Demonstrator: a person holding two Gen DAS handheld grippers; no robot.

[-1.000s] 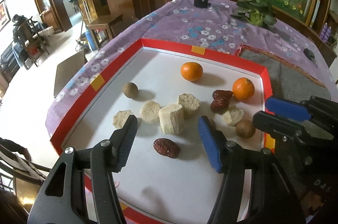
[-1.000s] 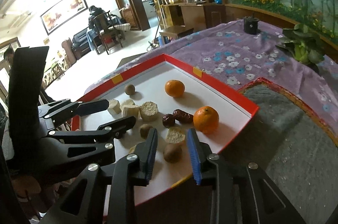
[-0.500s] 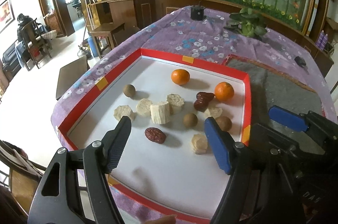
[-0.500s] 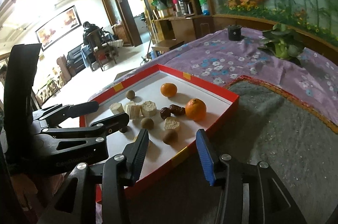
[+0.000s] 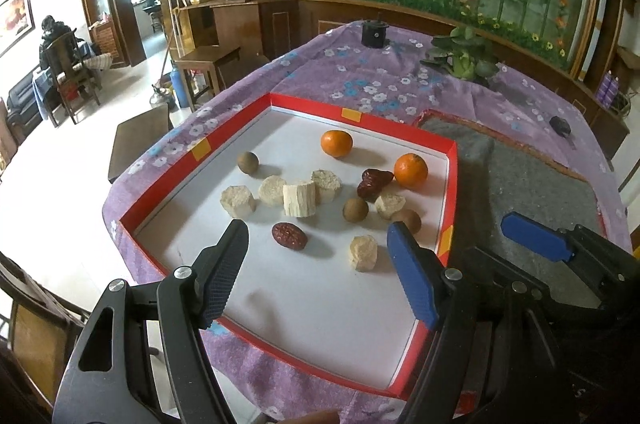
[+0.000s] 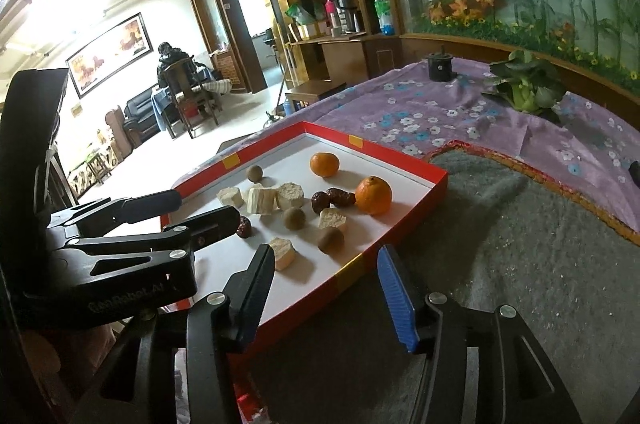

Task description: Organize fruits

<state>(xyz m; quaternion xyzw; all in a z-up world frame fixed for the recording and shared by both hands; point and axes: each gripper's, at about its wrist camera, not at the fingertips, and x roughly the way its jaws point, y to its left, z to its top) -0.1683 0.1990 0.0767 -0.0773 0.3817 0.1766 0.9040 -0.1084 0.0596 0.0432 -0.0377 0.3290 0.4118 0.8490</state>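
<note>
Left gripper [image 5: 316, 276] fingers spread, right gripper [image 6: 326, 298] fingers spread, both empty

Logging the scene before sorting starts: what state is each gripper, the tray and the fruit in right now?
left gripper: jaws open, empty, above the tray's near end
right gripper: jaws open, empty, over the tray's right rim
red tray: on the tablecloth, holding all the fruit
oranges: whole, unpeeled
red dates: loose, one apart

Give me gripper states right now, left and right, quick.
Left gripper: open, holding nothing, above the white floor of the red-rimmed tray.
Right gripper: open, holding nothing, over the tray's near edge.
</note>
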